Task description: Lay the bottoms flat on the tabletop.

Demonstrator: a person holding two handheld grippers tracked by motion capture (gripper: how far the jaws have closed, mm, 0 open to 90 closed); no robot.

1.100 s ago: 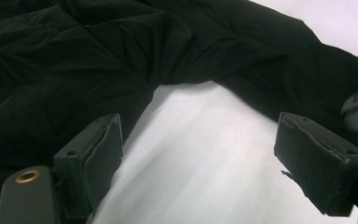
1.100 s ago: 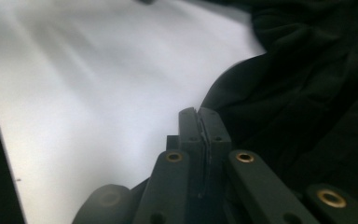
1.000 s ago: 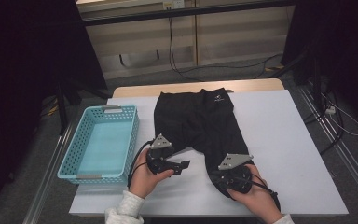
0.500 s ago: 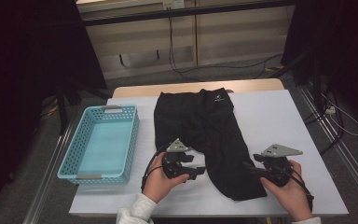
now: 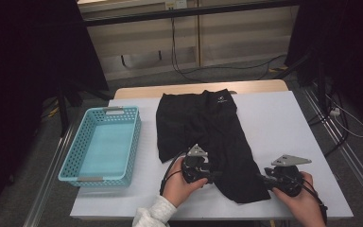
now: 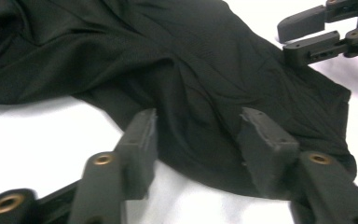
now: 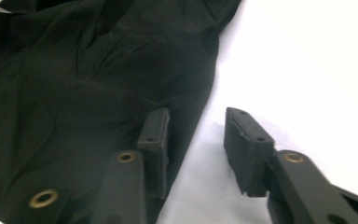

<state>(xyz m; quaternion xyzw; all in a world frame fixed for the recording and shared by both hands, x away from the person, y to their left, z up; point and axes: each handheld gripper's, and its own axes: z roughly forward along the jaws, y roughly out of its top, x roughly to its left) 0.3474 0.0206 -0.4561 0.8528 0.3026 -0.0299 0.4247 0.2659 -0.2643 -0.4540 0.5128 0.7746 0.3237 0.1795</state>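
Black shorts (image 6: 200, 79) between both jaws.

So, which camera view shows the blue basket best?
The high view: the blue basket sits whole on the table's left side, beside the black shorts. The two gripper views look at the shorts' fabric and the white tabletop, with nothing of the basket.

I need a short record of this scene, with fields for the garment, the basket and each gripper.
garment: black shorts, spread flat on the white table
basket: blue basket, left of shorts, nothing inside
left gripper: at left edge of the near leg, fingers apart, closing, cloth between them
right gripper: at that leg's right edge, fingers apart, closing, astride the hem
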